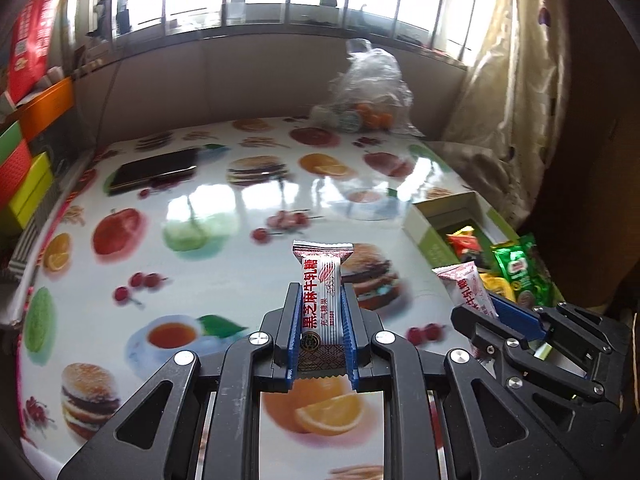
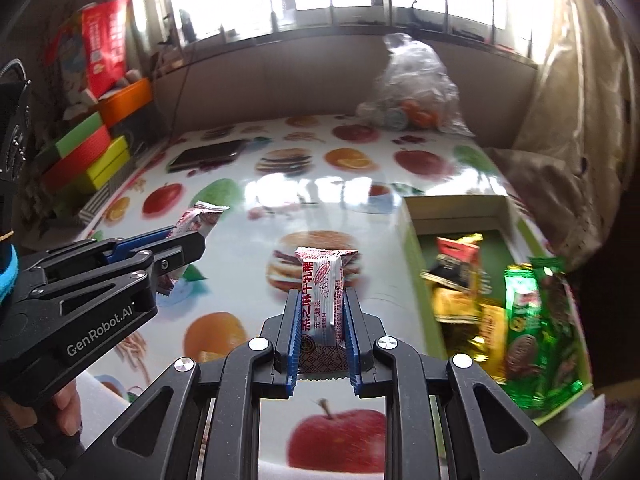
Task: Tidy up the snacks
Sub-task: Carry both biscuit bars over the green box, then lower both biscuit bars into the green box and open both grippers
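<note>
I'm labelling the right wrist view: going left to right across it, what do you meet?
Stacked coloured boxes → left gripper holding a candy → right gripper clamping another candy bar → green-walled box of snacks → green packet.

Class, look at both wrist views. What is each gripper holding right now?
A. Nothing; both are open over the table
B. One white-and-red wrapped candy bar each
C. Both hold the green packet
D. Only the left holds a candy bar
B: the left gripper is shut on a white-and-red candy bar, and the right gripper is shut on a matching candy bar.
</note>
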`<state>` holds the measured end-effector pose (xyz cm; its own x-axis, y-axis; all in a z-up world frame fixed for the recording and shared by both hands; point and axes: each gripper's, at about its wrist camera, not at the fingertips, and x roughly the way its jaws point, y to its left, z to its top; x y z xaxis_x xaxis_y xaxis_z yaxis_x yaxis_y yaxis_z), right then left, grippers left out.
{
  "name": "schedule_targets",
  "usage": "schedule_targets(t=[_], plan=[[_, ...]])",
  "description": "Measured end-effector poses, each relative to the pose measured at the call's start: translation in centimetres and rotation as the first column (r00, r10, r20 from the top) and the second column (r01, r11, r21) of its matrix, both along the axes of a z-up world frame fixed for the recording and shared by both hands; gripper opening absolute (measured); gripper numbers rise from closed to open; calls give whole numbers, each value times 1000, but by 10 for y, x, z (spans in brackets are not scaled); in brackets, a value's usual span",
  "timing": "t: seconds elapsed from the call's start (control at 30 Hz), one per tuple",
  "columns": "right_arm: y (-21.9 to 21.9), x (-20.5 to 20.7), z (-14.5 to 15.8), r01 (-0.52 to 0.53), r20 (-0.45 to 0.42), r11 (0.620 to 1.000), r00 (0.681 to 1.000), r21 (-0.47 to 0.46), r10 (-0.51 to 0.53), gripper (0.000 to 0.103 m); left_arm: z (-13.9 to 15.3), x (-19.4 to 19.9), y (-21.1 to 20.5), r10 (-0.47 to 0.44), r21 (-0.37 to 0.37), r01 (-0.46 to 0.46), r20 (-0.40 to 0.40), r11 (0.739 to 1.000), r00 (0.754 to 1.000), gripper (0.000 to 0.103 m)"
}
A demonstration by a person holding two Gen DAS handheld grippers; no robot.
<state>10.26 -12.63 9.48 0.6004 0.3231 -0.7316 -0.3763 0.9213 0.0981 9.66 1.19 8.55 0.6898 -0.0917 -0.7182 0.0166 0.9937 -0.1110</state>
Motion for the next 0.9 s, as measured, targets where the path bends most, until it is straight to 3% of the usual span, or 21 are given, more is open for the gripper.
schedule_targets(t=[0.7,0.9], plan=[[-93,3,-8,197,-14,980,980,-23,-198,18,-6,43,-80,-182,-97,177,-47,979,982,19],[-109,5,-15,230,-23,973,973,-34,-231,18,-9,58,-103,-223,-92,218,-52,972,973,19]])
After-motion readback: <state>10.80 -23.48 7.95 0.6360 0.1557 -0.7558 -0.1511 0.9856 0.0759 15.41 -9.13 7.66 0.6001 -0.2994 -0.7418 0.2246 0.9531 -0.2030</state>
